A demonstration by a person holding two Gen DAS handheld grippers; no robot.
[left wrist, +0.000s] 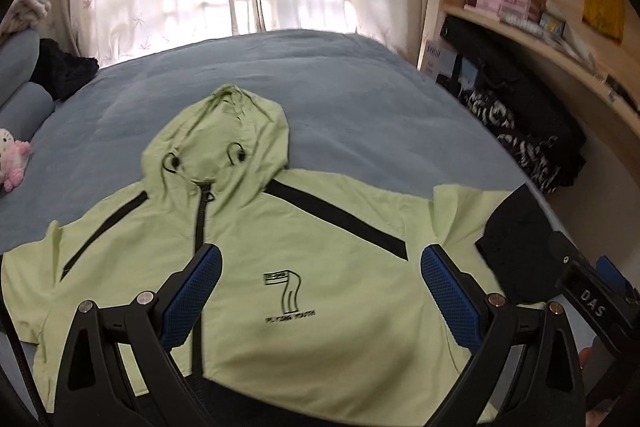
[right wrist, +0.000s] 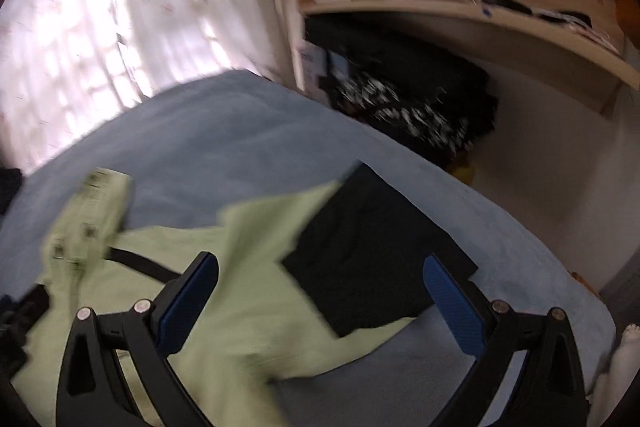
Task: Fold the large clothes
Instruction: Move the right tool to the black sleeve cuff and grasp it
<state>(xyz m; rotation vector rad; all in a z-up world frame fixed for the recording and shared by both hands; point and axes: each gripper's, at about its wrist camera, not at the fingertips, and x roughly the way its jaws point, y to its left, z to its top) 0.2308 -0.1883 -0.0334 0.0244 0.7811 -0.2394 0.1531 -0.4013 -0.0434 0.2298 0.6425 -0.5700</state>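
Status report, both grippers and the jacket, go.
Left gripper open, above jacket chest. Right gripper open, over black cuff. Jacket flat on bed, zipped, unfolded. Nothing in the way.

Pale-green jacket [left wrist: 320, 287] (black stripes)

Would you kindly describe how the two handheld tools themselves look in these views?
Both the left tool and right tool have black curved frames with silver bolts at the joints and blue textured pads lining each finger. In the left view, the right tool's body bears a white "DAS" label.
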